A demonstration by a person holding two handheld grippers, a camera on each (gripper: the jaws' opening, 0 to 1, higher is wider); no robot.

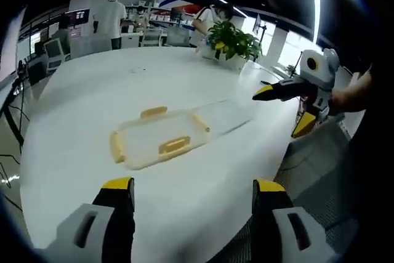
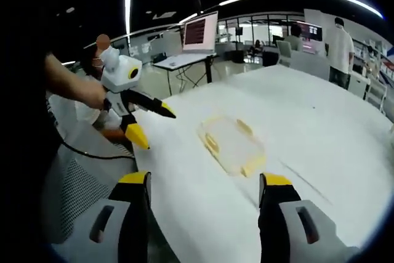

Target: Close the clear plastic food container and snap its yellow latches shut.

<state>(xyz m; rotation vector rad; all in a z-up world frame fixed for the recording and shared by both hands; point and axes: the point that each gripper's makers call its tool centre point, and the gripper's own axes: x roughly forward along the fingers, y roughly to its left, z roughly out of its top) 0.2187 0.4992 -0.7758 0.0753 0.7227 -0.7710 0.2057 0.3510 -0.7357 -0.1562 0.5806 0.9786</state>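
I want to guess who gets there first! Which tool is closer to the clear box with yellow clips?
Hard to call; perhaps the right tool, which hovers open by the container's far end. The left tool hangs open short of its near side. Neither touches it.

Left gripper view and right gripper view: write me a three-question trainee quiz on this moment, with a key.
1. True or false: the clear container is held by a gripper.
2. Multiple choice: the container rests on A) the white table, B) a chair, C) the floor.
3. Fill in: the potted plant stands at the table's ____ edge in the left gripper view.

Key: 1 false, the left gripper and right gripper are both open and apart from it; 2 A; 3 far.
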